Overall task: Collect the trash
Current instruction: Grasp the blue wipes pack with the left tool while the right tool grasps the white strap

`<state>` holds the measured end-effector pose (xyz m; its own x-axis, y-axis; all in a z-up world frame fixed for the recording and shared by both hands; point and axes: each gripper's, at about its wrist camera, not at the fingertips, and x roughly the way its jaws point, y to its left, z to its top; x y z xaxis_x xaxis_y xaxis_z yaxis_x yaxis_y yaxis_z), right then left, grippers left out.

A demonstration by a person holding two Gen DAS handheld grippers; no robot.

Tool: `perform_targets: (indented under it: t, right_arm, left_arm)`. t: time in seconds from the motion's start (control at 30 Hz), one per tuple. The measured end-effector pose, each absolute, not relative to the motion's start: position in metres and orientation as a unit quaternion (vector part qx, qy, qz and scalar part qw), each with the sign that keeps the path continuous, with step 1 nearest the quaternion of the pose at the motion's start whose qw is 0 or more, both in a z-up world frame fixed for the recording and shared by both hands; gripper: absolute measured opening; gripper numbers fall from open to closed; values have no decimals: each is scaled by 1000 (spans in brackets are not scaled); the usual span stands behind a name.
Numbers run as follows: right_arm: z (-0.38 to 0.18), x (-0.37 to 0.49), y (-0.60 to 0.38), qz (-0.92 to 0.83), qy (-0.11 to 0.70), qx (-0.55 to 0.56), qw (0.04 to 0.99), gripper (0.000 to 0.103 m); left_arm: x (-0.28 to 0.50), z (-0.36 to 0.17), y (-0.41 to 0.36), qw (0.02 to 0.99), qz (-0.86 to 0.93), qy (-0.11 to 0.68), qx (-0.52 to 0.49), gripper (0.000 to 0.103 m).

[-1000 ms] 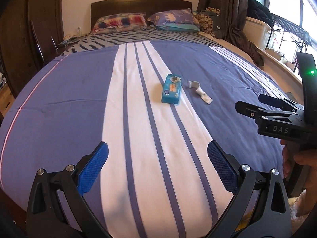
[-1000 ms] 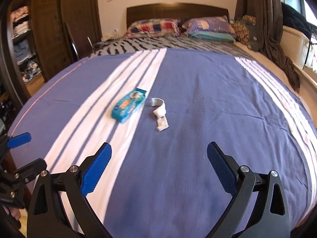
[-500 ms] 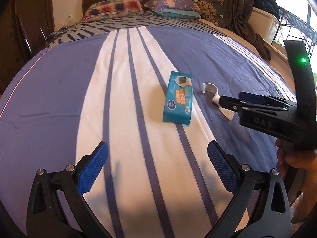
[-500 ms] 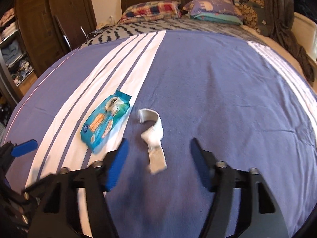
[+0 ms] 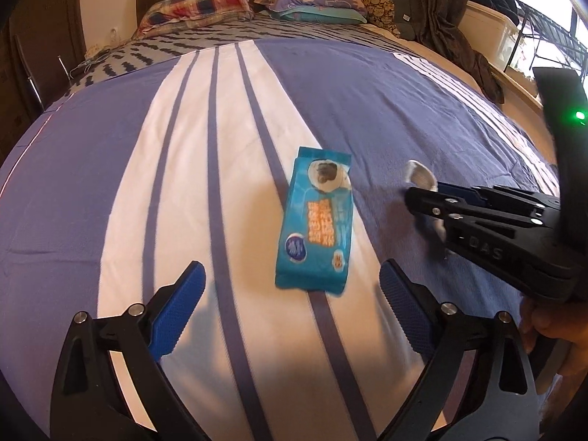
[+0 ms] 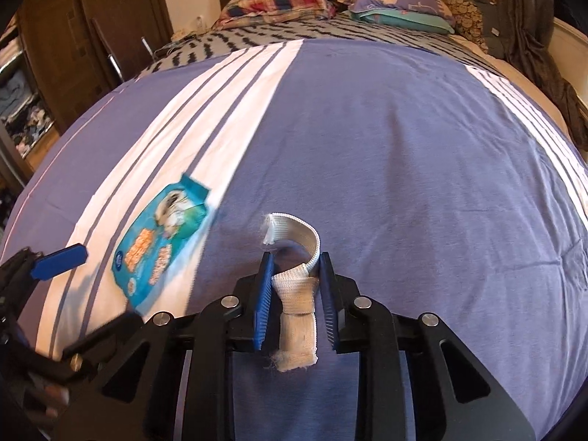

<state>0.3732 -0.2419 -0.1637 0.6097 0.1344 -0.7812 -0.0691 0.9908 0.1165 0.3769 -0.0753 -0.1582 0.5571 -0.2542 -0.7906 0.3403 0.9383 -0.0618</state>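
Observation:
A blue wet-wipe packet lies on the striped bedspread, just ahead of my open, empty left gripper; it also shows at the left of the right wrist view. A white bandage strip with a curled grey end lies on the blue part of the bed. My right gripper has closed around its middle, pads touching both sides. In the left wrist view the right gripper covers most of the strip.
The bed has a blue and white striped cover. Pillows lie against the dark headboard. A wardrobe stands at the left. Dark curtains and a white box are at the right by the window.
Both grippers moved forward over the bed. The right gripper dropped onto the bandage strip and narrowed from wide open until its pads touch it. The left gripper stayed open.

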Motion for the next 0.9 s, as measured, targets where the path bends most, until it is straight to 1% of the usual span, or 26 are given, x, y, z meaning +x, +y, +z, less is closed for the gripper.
perform_targets:
  t: [0.1, 0.17, 0.3, 0.37, 0.43, 0.63, 0.9]
  right_arm:
    - [-160, 373, -253, 49, 434, 41, 899, 26]
    - [-159, 371, -259, 48, 432, 44, 900, 26]
    - [-156, 364, -265, 50, 424, 46, 903, 26]
    - [-156, 362, -266, 53, 423, 47, 903, 26]
    - [-157, 360, -266, 55, 424, 49, 903, 26]
    - [-153, 340, -264, 57, 421, 46, 904, 26]
    - [-137, 298, -259, 58, 414, 40, 908, 26]
  left_arm:
    - [387, -161, -81, 880, -172, 440, 49, 84]
    - [394, -163, -85, 877, -176, 444, 47, 75]
    - [401, -168, -91, 875, -177, 447, 50, 64]
    - [403, -168, -91, 877, -175, 445, 49, 51]
    - [403, -166, -90, 877, -175, 446, 43, 42]
    - [384, -157, -82, 879, -182, 438, 37, 38]
    - [330, -125, -70, 892, -178, 412, 43, 38]
